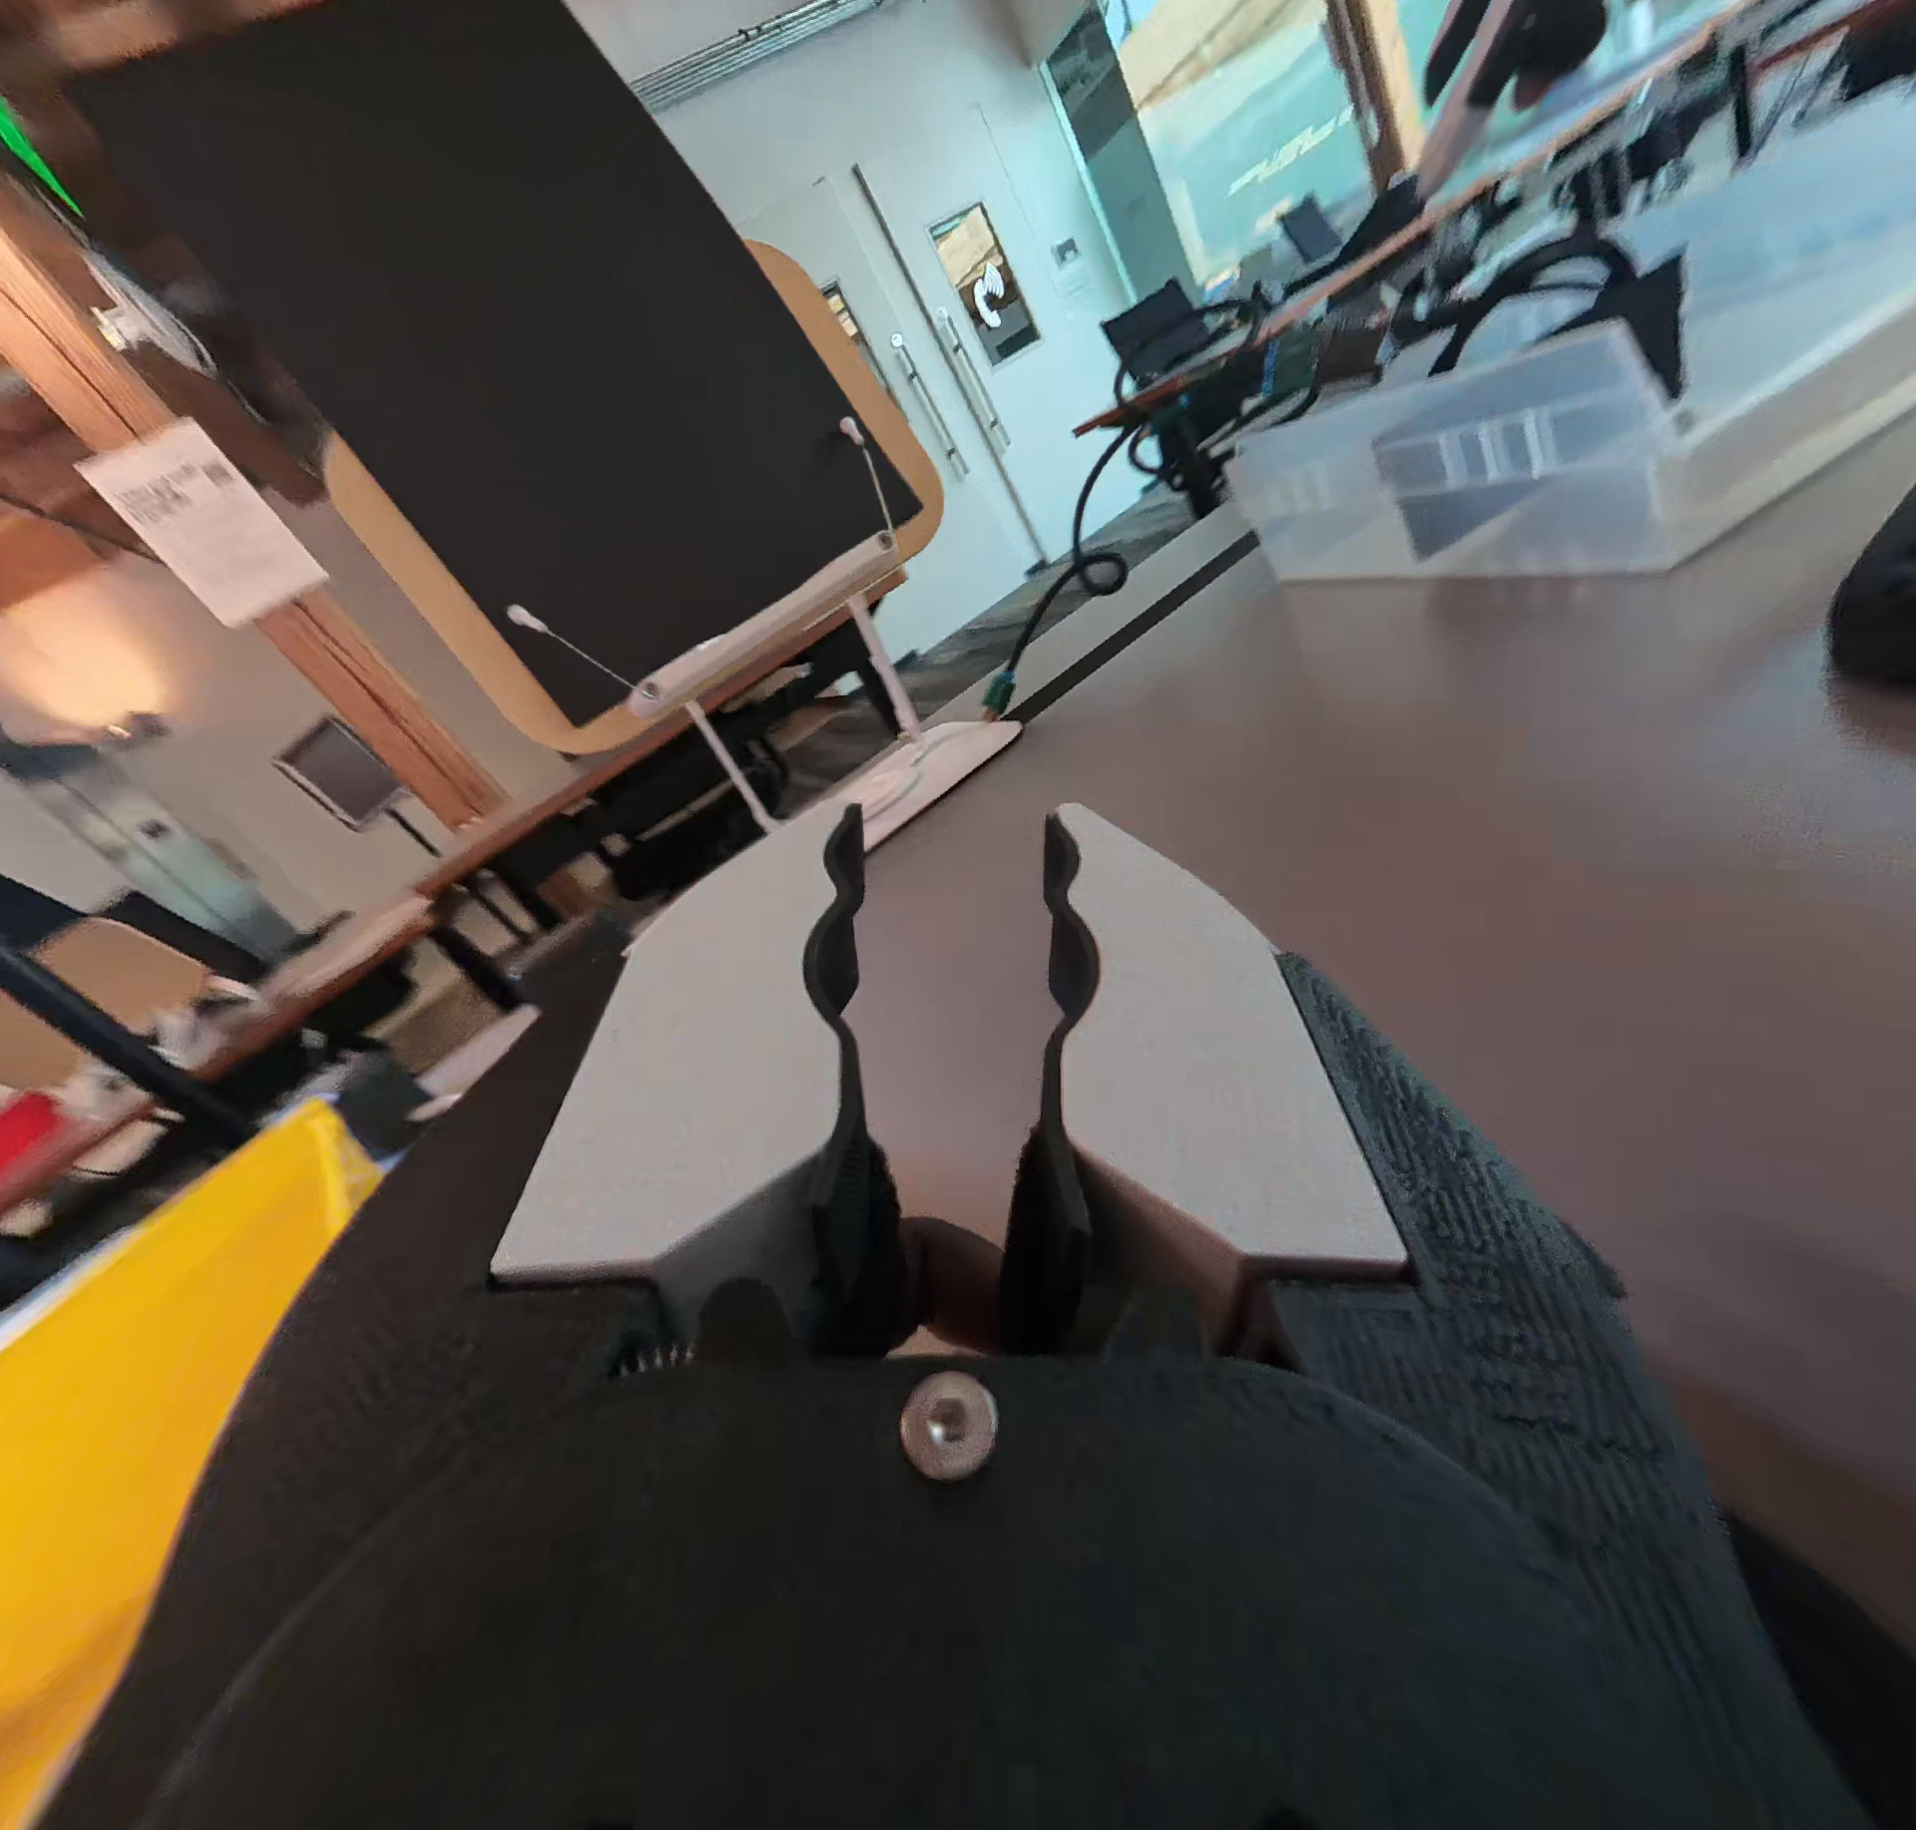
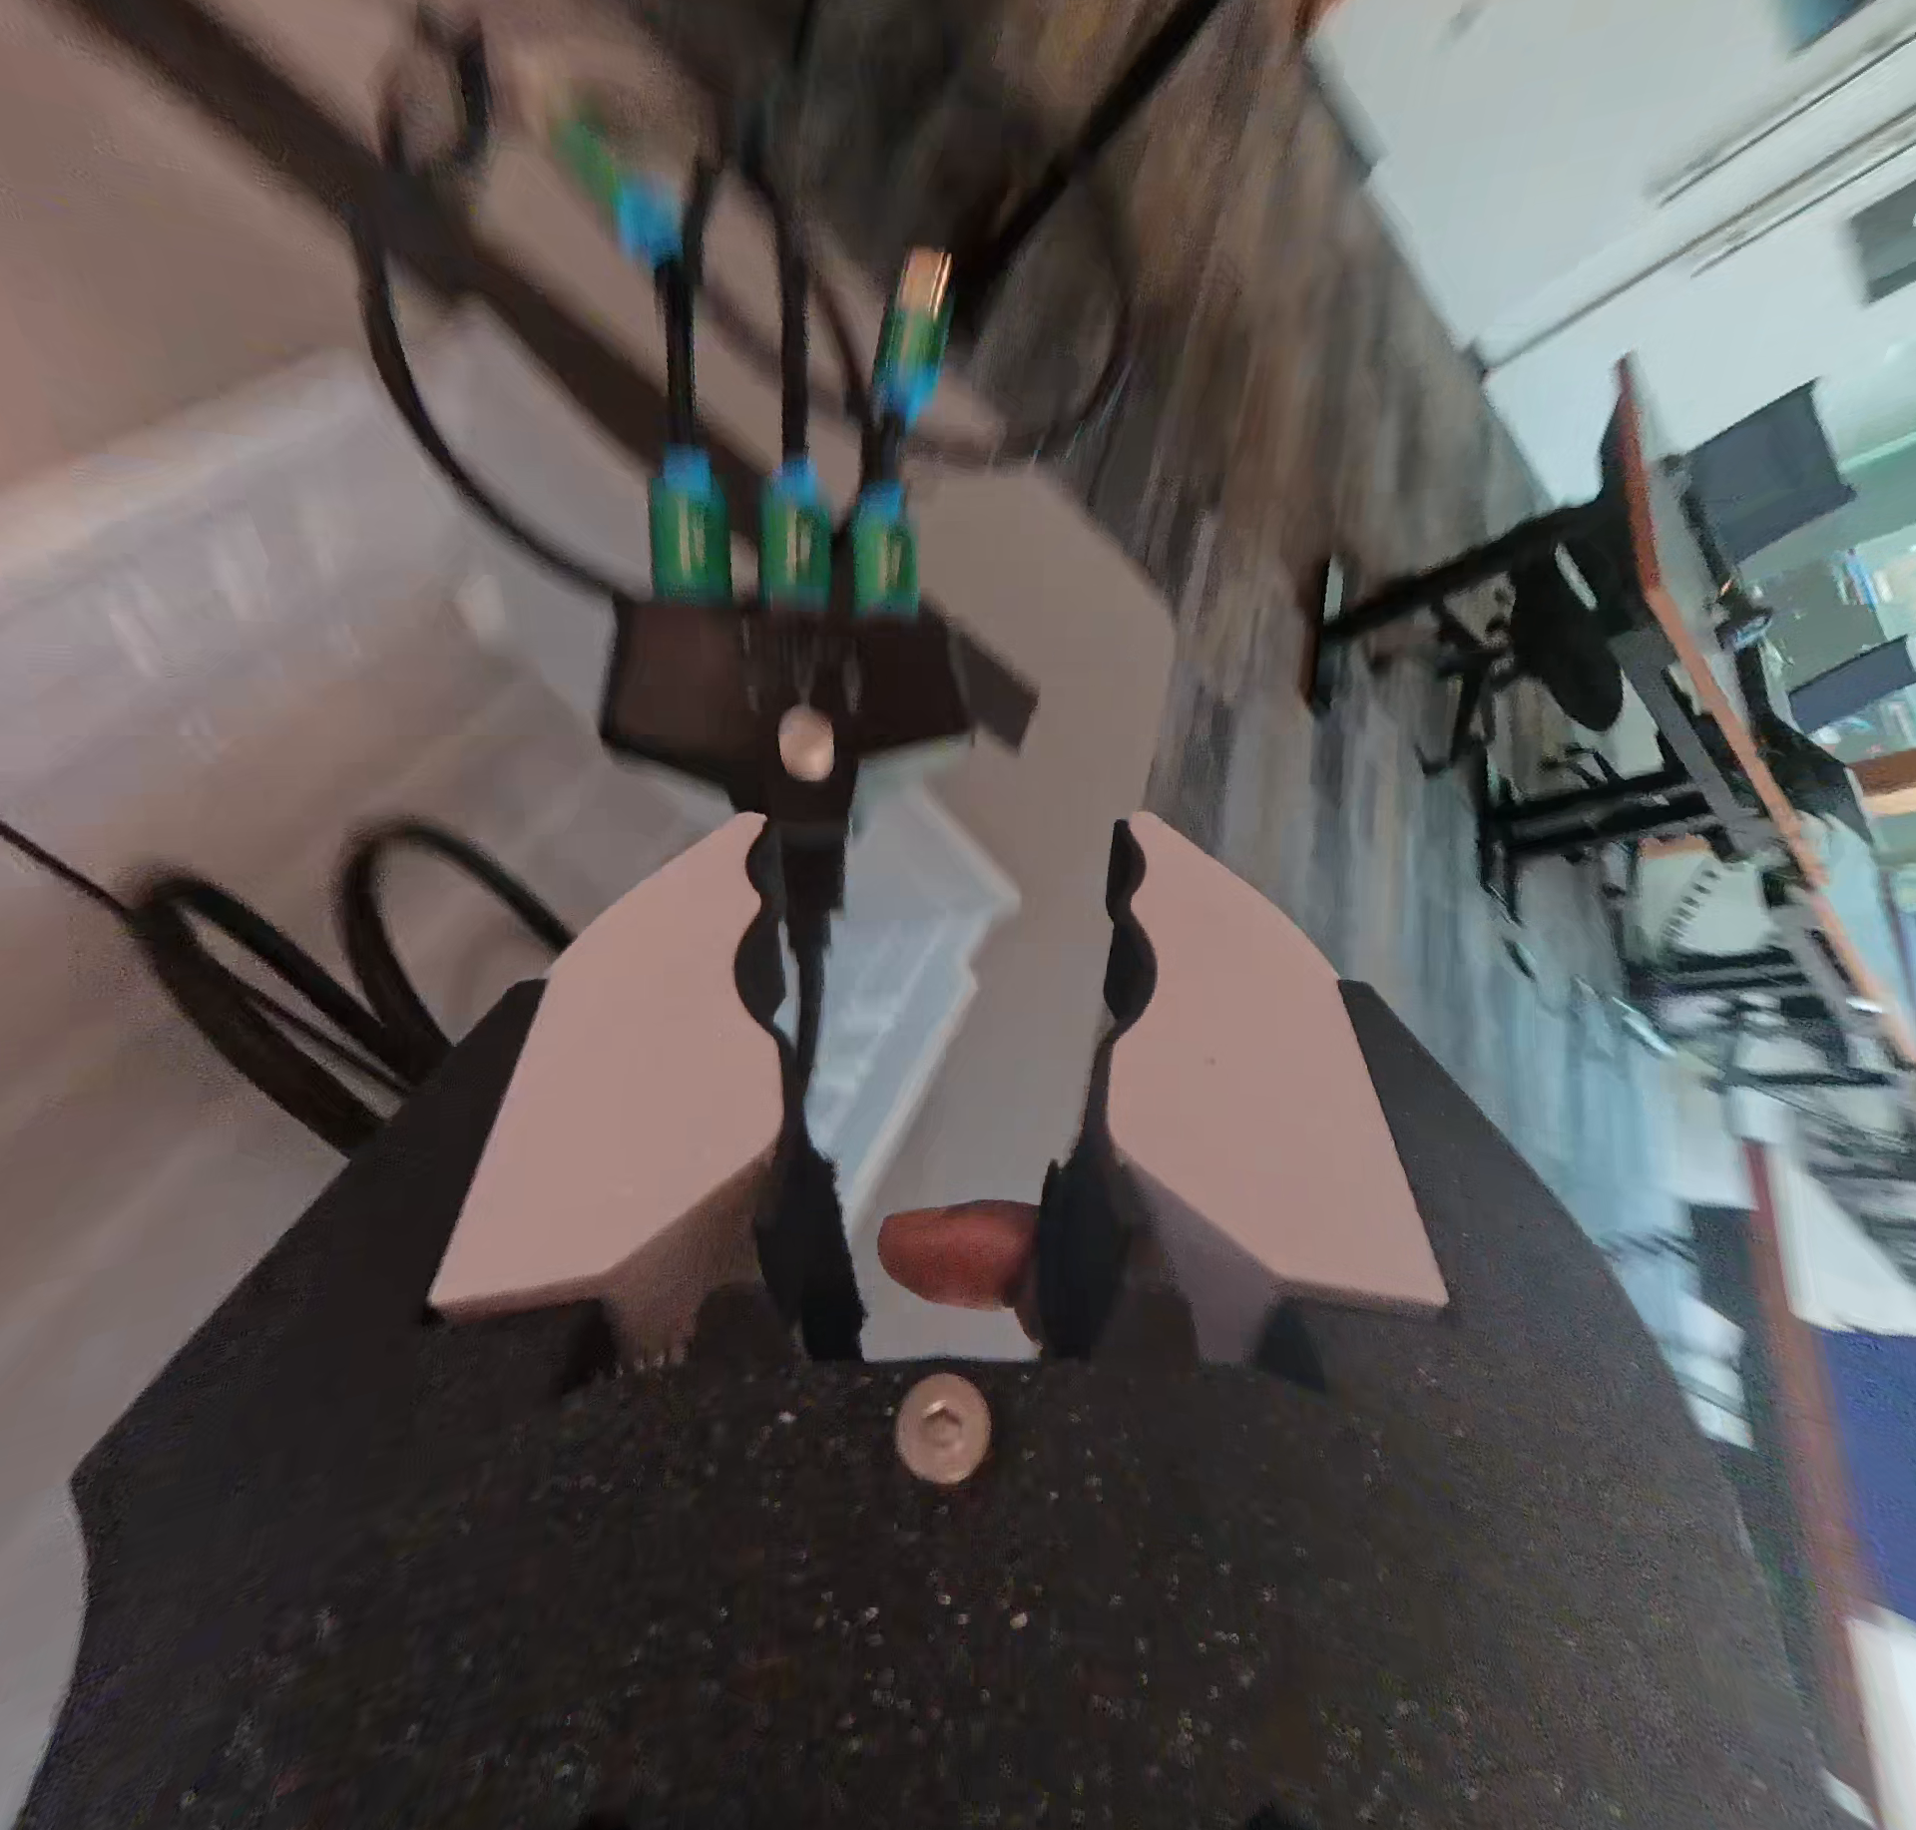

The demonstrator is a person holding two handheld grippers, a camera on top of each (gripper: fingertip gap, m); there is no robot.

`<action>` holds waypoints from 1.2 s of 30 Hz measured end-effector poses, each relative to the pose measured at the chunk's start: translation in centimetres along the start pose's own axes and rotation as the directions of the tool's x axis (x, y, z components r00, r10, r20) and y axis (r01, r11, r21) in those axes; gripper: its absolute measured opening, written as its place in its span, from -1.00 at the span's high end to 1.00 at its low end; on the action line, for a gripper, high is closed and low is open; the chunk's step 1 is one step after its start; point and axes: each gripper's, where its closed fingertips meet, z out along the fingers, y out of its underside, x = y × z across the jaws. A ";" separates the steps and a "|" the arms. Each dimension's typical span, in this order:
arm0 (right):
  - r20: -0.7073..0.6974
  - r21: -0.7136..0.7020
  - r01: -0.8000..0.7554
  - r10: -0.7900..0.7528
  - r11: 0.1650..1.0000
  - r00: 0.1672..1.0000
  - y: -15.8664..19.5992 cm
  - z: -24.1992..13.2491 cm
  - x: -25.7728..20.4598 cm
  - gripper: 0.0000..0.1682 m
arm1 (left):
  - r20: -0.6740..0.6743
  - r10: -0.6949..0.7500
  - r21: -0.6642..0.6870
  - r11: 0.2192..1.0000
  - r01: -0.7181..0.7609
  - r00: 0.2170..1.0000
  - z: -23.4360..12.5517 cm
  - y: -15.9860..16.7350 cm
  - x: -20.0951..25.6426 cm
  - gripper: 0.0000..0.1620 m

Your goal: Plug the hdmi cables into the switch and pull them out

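Note:
In the right wrist view, which is blurred, the black HDMI switch (image 2: 788,692) sits just beyond my right gripper (image 2: 938,837). Three green and blue plugs (image 2: 793,547) sit side by side in its far side. Two loose green plugs (image 2: 912,329) lie farther off. The switch's own black lead (image 2: 814,951) runs back along the inner face of the left finger; the jaws stand wide apart, not closed on it. My left gripper (image 1: 949,826) is open and empty, low over the brown table (image 1: 1452,847). One green plug on a black cable (image 1: 995,692) lies at the table's far edge.
A black monitor (image 1: 498,329) on a white stand stands ahead left of the left gripper. A clear plastic bin (image 1: 1503,453) is at the far right, with dark cables over it. A yellow object (image 1: 156,1417) is at lower left. A coiled black cable (image 2: 311,1003) lies left of the right gripper. The grippers' ends are close to 55 centimeters from one another. It is some 9 centimeters from my right tips to the switch's own black lead (image 2: 814,951).

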 end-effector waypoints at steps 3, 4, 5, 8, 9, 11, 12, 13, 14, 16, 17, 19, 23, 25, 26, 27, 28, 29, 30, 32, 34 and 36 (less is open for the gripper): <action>0.152 0.327 -0.239 0.199 0.914 0.968 -6.6 -4.2 -1.5 0.29 | -0.050 -0.189 0.044 0.981 0.191 0.981 -0.1 -0.4 -0.2 0.55; 0.240 0.349 -0.303 0.228 0.887 0.944 -7.9 -5.4 -2.8 0.31 | -0.072 -0.244 0.063 0.967 0.248 0.967 -0.2 -0.6 -0.2 0.53; 0.324 0.287 -0.334 0.237 0.898 0.916 -8.3 -6.1 -4.5 0.41 | -0.097 -0.291 0.080 0.951 0.299 0.952 -0.4 -0.9 -0.2 0.51; 0.527 -0.031 -0.133 0.129 0.991 0.840 -6.4 -7.5 -11.0 0.43 | -0.147 -0.377 0.083 0.916 0.391 0.914 -0.6 -1.2 -0.2 0.47; 0.470 -0.016 -0.082 0.080 0.997 0.879 -6.9 -7.5 -11.3 0.39 | -0.154 -0.382 0.071 0.915 0.396 0.911 -0.7 -1.2 -0.1 0.46; 0.252 0.112 -0.017 -0.012 0.994 0.968 -9.6 -7.7 -10.8 0.23 | -0.156 -0.365 0.032 0.927 0.374 0.918 -0.7 -0.9 0.0 0.45; 0.118 0.213 0.021 -0.047 0.977 0.992 -11.5 -8.3 -10.5 0.14 | -0.155 -0.345 0.008 0.937 0.350 0.926 -0.7 -0.7 0.2 0.45; 0.000 0.335 0.073 -0.078 0.939 0.997 -13.6 -9.5 -10.7 0.10 | -0.160 -0.321 -0.013 0.946 0.323 0.934 -0.7 -0.5 0.4 0.45; -0.092 0.452 0.131 -0.100 0.883 0.991 -15.6 -11.1 -11.7 0.10 | -0.169 -0.299 -0.027 0.954 0.298 0.939 -0.7 -0.4 0.7 0.45; -0.157 0.623 0.193 -0.121 0.758 0.980 -18.4 -14.0 -15.3 0.18 | -0.192 -0.272 -0.041 0.962 0.269 0.943 -0.7 -0.4 1.3 0.45; -0.099 0.682 0.199 -0.181 0.704 0.978 -19.1 -15.1 -18.6 0.17 | -0.213 -0.271 -0.043 0.962 0.268 0.939 -0.7 -0.6 1.7 0.45; 0.173 0.812 0.075 -0.361 0.579 0.916 -19.6 -18.0 -27.0 0.22 | -0.264 -0.294 -0.037 0.955 0.295 0.919 -0.7 -1.3 2.5 0.45; 0.616 0.788 -0.261 -0.709 0.558 0.344 -13.1 -22.8 -42.1 0.32 | -0.345 -0.343 -0.006 0.932 0.363 0.874 -1.4 -3.5 2.8 0.45; 0.682 0.731 -0.225 -0.669 0.645 0.296 -10.6 -19.8 -45.9 0.34 | -0.359 -0.338 -0.010 0.934 0.358 0.870 -2.2 -4.4 2.1 0.45; 0.709 0.700 -0.213 -0.627 0.681 0.323 -9.8 -17.9 -47.1 0.35 | -0.355 -0.324 -0.018 0.940 0.341 0.877 -2.7 -4.7 1.4 0.45; 0.719 0.681 -0.169 -0.605 0.713 0.342 -9.2 -16.5 -47.9 0.40 | -0.334 -0.309 -0.039 0.949 0.314 0.891 -3.3 -4.6 0.3 0.45; 0.709 0.676 -0.081 -0.615 0.733 0.345 -8.6 -15.9 -48.1 0.39 | -0.288 -0.292 -0.070 0.956 0.284 0.912 -3.9 -4.3 -1.3 0.45; 0.695 0.687 -0.053 -0.634 0.724 0.340 -8.5 -15.9 -48.2 0.34 | -0.231 -0.265 -0.110 0.963 0.245 0.936 -4.4 -3.7 -3.3 0.45; 0.695 0.694 -0.092 -0.632 0.714 0.344 -8.9 -16.2 -48.2 0.35 | -0.167 -0.233 -0.160 0.965 0.207 0.958 -4.9 -2.9 -5.8 0.45; 0.726 0.676 -0.178 -0.605 0.715 0.326 -9.3 -17.0 -48.2 0.41 | -0.059 -0.192 -0.294 0.941 0.166 0.980 -5.8 -0.8 -11.0 0.45; 0.749 0.651 -0.187 -0.584 0.736 0.312 -9.3 -17.2 -48.2 0.39 | -0.044 -0.202 -0.436 0.885 0.163 0.978 -6.2 1.7 -15.3 0.45; 0.746 0.649 -0.161 -0.581 0.743 0.325 -9.0 -16.7 -48.3 0.40 | -0.037 -0.220 -0.608 0.779 0.152 0.975 -6.4 5.4 -18.8 0.43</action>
